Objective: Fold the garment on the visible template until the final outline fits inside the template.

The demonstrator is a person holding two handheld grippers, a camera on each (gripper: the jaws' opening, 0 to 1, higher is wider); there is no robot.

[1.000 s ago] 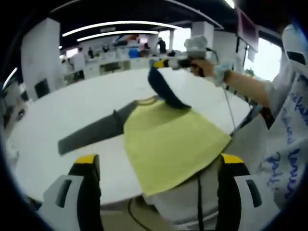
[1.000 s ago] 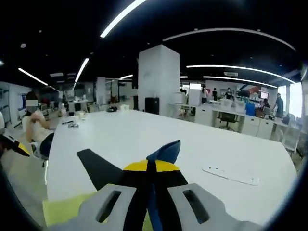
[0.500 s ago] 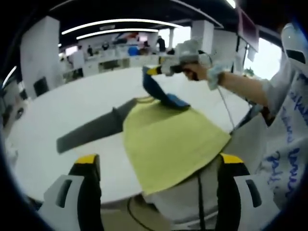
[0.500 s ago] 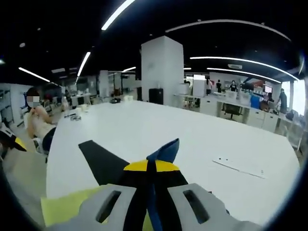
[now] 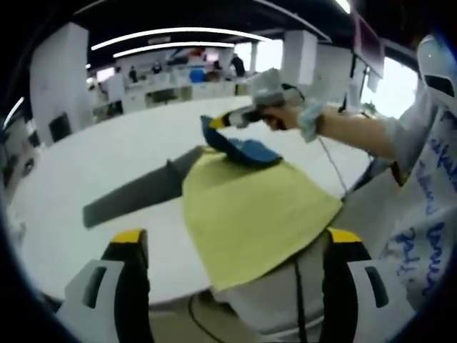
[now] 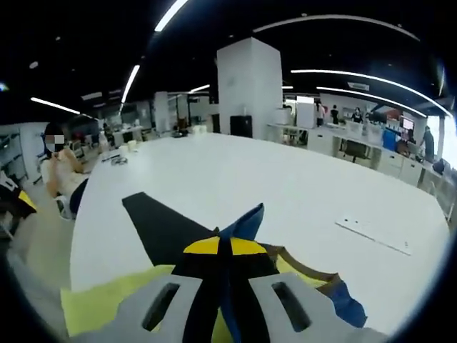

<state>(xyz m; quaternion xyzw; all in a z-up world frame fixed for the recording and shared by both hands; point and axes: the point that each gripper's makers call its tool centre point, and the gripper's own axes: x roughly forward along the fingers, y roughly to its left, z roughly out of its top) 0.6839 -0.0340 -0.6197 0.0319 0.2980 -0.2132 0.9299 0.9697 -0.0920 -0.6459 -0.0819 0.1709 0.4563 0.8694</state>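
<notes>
A yellow shirt (image 5: pixel 250 207) lies spread on the white table (image 5: pixel 93 164), its hem reaching the near edge. Its dark grey sleeve (image 5: pixel 132 196) stretches out flat to the left. In the left gripper view the right gripper (image 5: pixel 218 121) comes in from the right, held by a hand, and is shut on the blue sleeve (image 5: pixel 246 148), lifting it over the shirt's collar end. My left gripper (image 5: pixel 235 239) stands open at the near table edge, jaws wide apart, holding nothing. In the right gripper view the right gripper (image 6: pixel 221 246) pinches the blue sleeve (image 6: pixel 246 221) above the dark sleeve (image 6: pixel 161 225) and yellow cloth (image 6: pixel 100 307).
A flat white strip (image 6: pixel 375 236) lies on the table to the right. A person sits at the table's far left end (image 6: pixel 61 171). A white pillar (image 6: pixel 250 86) and desks stand beyond. The holder's white clothing (image 5: pixel 428 214) is at the right.
The right gripper has carried the blue sleeve lower and leftward, towards the shirt's body. The left gripper has stayed still and open.
</notes>
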